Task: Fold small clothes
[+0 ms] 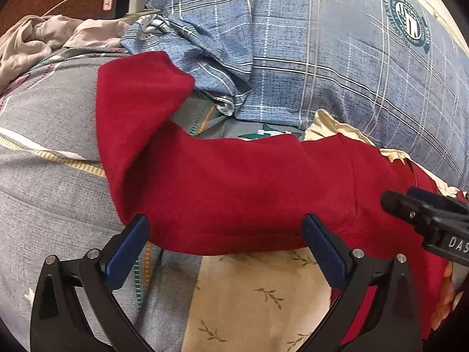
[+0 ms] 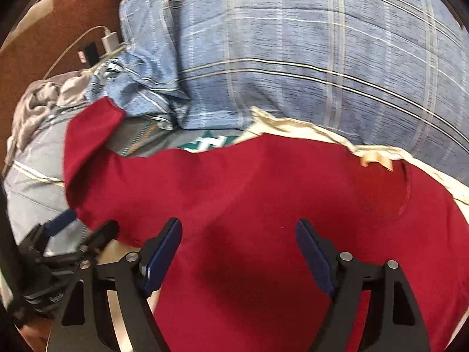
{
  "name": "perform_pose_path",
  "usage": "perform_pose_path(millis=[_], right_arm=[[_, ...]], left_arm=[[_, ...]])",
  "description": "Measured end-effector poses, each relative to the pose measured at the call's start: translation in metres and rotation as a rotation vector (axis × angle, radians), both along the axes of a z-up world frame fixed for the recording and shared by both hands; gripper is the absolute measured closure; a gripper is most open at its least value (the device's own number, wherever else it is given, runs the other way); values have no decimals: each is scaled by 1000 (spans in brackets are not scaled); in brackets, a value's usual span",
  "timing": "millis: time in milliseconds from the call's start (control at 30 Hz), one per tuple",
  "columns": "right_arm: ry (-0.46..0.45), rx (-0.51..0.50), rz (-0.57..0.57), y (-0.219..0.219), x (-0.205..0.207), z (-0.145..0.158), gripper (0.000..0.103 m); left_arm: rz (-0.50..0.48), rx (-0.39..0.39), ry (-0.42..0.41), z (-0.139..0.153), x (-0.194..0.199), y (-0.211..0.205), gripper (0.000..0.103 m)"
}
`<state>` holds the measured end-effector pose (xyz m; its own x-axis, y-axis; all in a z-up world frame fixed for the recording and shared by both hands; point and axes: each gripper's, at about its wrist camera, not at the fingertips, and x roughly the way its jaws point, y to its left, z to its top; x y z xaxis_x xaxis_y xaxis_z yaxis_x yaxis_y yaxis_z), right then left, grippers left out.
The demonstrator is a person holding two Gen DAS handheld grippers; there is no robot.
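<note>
Both tools gape with nothing gripped: left tool [image 1: 224,234] straddles the near hem of the dark red knit garment [image 1: 234,187] on the bed; its sleeve runs leftward, right tool [image 2: 239,242] over the body.

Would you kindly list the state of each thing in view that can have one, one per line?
red garment: spread on the bed, one sleeve bent upward, not yet folded.
left gripper: jaws open, straddling the garment's near edge, nothing clamped.
right gripper: jaws open above the red cloth, nothing clamped.
blue plaid duvet: bunched behind the garment.
white charger: cable plugged in.
</note>
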<state>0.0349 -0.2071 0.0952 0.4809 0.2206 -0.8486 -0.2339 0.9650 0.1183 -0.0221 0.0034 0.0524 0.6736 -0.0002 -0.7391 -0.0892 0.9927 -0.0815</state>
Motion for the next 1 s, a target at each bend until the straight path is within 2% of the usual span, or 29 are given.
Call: perform_pose_path(millis=[267,433,600,1000], right_arm=[[-31,-58,-148,-56,-24,-3,21],[-29,-124,-243,-94,-40,-1,21],[-22,-142,-322,-123,-55,1,21],[10,-151,-408,-141,-73,5,20]], left_arm=[[-132,-62,7,2,-2,-35,0],[-198,-36,-20,6,-9,-63,0],[-242,-52,-26,10,-14,-83,0],[-279,-40,-40,12,-18,-110,0]])
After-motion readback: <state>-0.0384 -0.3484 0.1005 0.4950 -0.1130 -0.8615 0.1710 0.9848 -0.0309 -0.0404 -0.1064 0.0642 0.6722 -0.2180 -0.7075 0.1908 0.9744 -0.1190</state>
